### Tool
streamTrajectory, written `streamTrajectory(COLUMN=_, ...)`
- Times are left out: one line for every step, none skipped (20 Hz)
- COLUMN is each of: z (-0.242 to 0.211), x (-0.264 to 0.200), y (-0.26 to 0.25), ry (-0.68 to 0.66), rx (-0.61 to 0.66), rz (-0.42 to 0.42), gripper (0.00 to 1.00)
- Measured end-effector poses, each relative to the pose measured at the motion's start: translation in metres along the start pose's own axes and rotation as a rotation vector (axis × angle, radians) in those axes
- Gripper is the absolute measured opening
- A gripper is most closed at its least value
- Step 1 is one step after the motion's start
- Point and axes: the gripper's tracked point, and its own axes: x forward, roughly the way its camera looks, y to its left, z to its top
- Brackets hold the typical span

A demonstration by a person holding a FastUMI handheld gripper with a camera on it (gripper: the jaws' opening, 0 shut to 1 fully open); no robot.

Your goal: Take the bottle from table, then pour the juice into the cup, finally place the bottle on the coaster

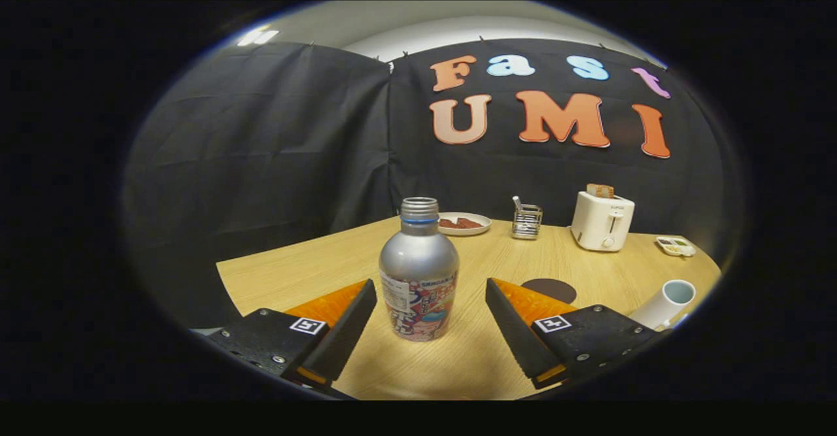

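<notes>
You are at the very start: on the table (314, 266) the one bottle (418, 272) stands upright and uncapped, ungrasped, between the spread fingers of your gripper (431, 321), which touch nothing, so the take, the pour and the set-down all remain. Beyond the bottle you have one toaster (602, 220), one plate (464, 223) and one small rack (526, 220). To the bottle's right lie one cup (666, 302), seemingly tipped though distortion may mislead, and one dark coaster (552, 288).
</notes>
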Motion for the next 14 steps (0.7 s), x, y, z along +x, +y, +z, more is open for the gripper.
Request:
streamTrajectory(z=-0.003, x=0.003, y=0.004, ry=0.008, rx=0.005, rz=0.0, gripper=1.0)
streamTrajectory(z=-0.007, x=0.007, y=0.007, ry=0.017, rx=0.007, rz=-0.001, gripper=1.0)
streamTrajectory(z=-0.011, x=0.011, y=0.008, ry=0.028, rx=0.003, rz=-0.012, gripper=1.0)
streamTrajectory(z=-0.017, x=0.014, y=0.007, ry=0.042, rx=-0.002, rz=-0.024, gripper=1.0)
streamTrajectory(z=-0.024, x=0.016, y=0.007, ry=0.059, rx=0.005, rz=-0.034, gripper=0.99)
streamTrajectory(z=-0.028, x=0.019, y=0.008, ry=0.071, rx=0.023, rz=-0.038, gripper=0.99)
streamTrajectory(z=-0.031, x=0.019, y=0.01, ry=0.082, rx=0.046, rz=-0.04, gripper=0.99)
streamTrajectory(z=-0.033, x=0.021, y=0.01, ry=0.092, rx=0.068, rz=-0.049, gripper=0.98)
streamTrajectory(z=-0.035, x=0.024, y=0.009, ry=0.1, rx=0.087, rz=-0.057, gripper=0.94)
streamTrajectory(z=-0.037, x=0.025, y=0.01, ry=0.106, rx=0.102, rz=-0.063, gripper=0.91)
streamTrajectory(z=-0.038, x=0.027, y=0.012, ry=0.113, rx=0.107, rz=-0.061, gripper=0.88)
streamTrajectory(z=-0.04, x=0.029, y=0.011, ry=0.118, rx=0.103, rz=-0.068, gripper=0.86)
streamTrajectory(z=-0.04, x=0.029, y=0.01, ry=0.117, rx=0.095, rz=-0.072, gripper=0.83)
streamTrajectory(z=-0.039, x=0.029, y=0.011, ry=0.113, rx=0.091, rz=-0.074, gripper=0.81)
